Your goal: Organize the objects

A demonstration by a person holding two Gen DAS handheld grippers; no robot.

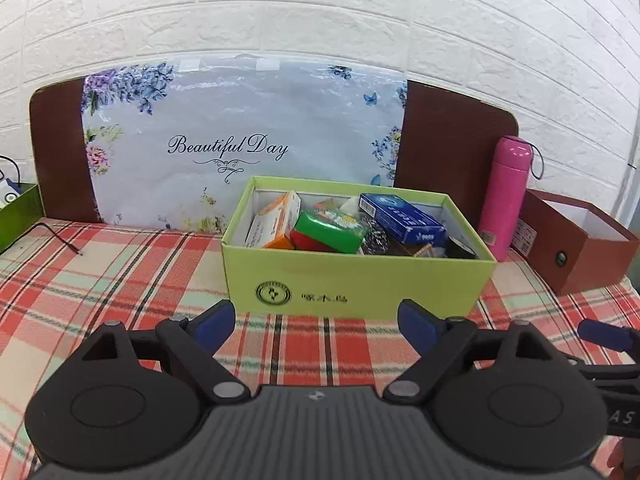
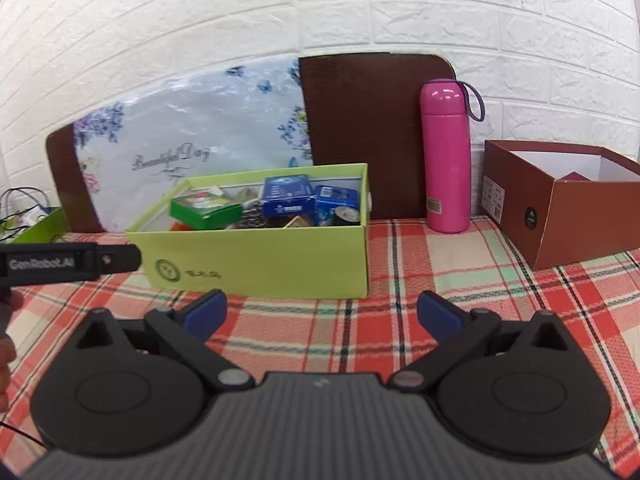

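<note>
A light green box (image 1: pixel 356 284) stands on the plaid cloth, also in the right wrist view (image 2: pixel 260 264). It holds a green packet (image 1: pixel 330 232), an orange and white carton (image 1: pixel 276 220), a blue box (image 1: pixel 400 218) and other small items. My left gripper (image 1: pixel 316 326) is open and empty just in front of the box. My right gripper (image 2: pixel 320 314) is open and empty, in front of the box's right end. The right gripper's blue fingertip (image 1: pixel 604 334) shows at the right edge of the left wrist view. The left gripper's body (image 2: pixel 68 262) shows at the left of the right wrist view.
A pink bottle (image 2: pixel 446 156) stands at the back, right of the green box. An open brown box (image 2: pixel 568 204) sits at the far right. A floral board (image 1: pixel 240 140) leans on the white brick wall. Another green box (image 1: pixel 18 212) with cables is at the far left.
</note>
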